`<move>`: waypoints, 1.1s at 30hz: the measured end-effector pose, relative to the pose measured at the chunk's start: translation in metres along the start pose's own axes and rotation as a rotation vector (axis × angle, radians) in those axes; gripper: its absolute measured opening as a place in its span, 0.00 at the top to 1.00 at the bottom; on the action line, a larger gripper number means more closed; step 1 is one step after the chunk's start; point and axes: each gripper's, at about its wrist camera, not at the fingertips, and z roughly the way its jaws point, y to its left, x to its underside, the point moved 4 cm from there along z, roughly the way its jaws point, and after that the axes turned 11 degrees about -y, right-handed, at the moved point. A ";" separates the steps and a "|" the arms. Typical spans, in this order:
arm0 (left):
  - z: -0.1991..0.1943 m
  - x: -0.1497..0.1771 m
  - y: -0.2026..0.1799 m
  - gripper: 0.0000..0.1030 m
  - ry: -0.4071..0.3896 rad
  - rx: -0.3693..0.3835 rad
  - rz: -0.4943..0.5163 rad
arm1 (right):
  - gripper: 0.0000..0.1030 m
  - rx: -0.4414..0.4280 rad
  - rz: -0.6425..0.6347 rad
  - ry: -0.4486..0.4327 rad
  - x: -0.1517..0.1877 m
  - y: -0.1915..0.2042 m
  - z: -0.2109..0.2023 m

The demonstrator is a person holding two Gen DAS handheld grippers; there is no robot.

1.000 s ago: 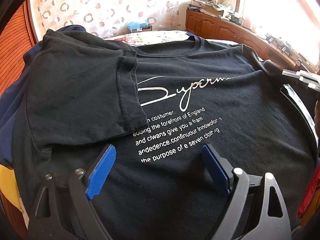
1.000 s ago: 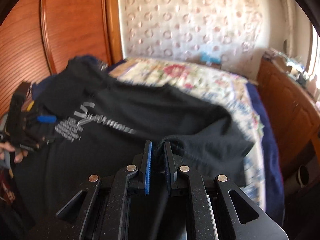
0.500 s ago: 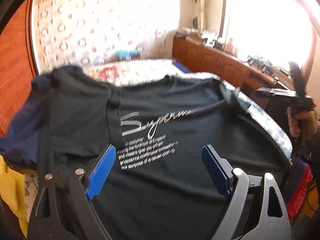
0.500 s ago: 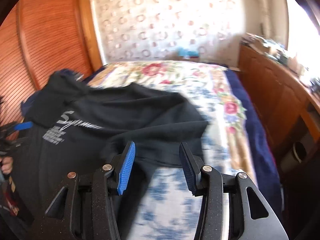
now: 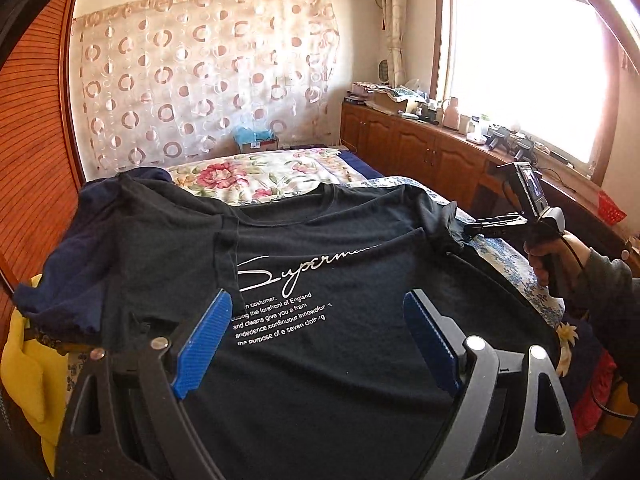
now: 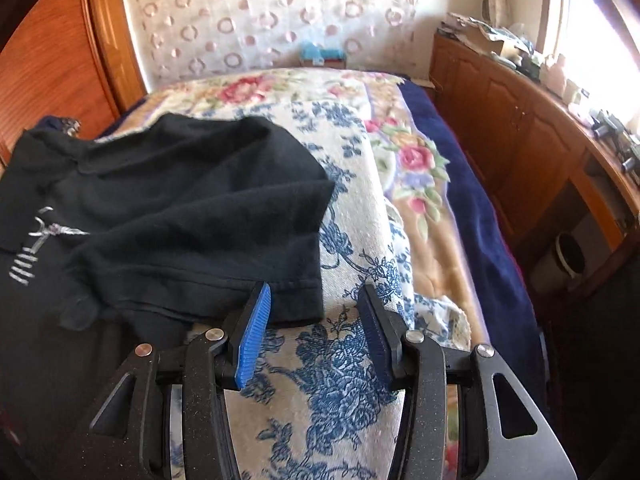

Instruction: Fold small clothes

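Right tool [image 6: 316, 332]: jaws part-spread and closing, nothing between the pads; blue pads hang over the blue-flowered bedspread [image 6: 344, 392], just off the shirt's edge.
Sleeve [image 6: 240, 240]: lies ahead and to the left of the right tool, flopped loose on the bedspread; hem runs crosswise, its near corner just past the left pad, seemingly apart from it.
Long axis of sleeve: points away from the shirt body toward the bed's far right side, so a fold inward looks like a sweep leftward over the print.
Left tool [image 5: 320, 340]: spread wide, pinching nothing; hovers above the shirt's lower front, pads either side of the white lettering.
Shirt [image 5: 340, 288]: black, spread front-up on the bed [image 5: 256, 176], collar at the far end, hem nearest the left tool; body axis runs straight away from the left tool.
Other sleeve [image 5: 160, 248]: already laid inward over the chest, its edge covering the start of the print.
Nearer hand: right, by far; from the left view the right tool shows at the shirt's far right shoulder, held in a hand [image 5: 548, 256].
Step in hand, as judged: regrasp of the loose sleeve at its hem, then fold across.
What the move calls for: right tool shifted a little left and forward so the hem sits between the pads.
Risk: pinching bedspread along with cloth; dragging the shoulder out of line.
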 end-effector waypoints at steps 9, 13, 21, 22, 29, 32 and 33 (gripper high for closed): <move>-0.003 0.004 0.011 0.14 -0.003 -0.018 -0.031 | 0.98 -0.151 -0.079 -0.058 -0.041 0.053 -0.007; -0.007 0.003 0.018 0.14 -0.012 -0.032 -0.043 | 0.98 -0.223 -0.150 -0.116 -0.080 0.104 -0.012; -0.007 0.012 0.031 0.14 -0.001 -0.038 -0.073 | 0.81 -0.326 -0.203 -0.135 -0.118 0.186 -0.003; -0.007 0.012 0.032 0.14 0.000 -0.039 -0.075 | 0.71 -0.323 -0.208 -0.132 -0.120 0.191 -0.001; -0.009 0.014 0.033 0.14 -0.002 -0.039 -0.080 | 0.56 -0.288 -0.205 -0.140 -0.101 0.178 -0.005; -0.010 0.016 0.035 0.14 0.002 -0.040 -0.082 | 0.56 -0.259 -0.228 -0.114 -0.080 0.166 -0.010; -0.010 0.017 0.036 0.14 0.007 -0.041 -0.084 | 0.56 -0.262 -0.228 -0.106 -0.073 0.164 -0.012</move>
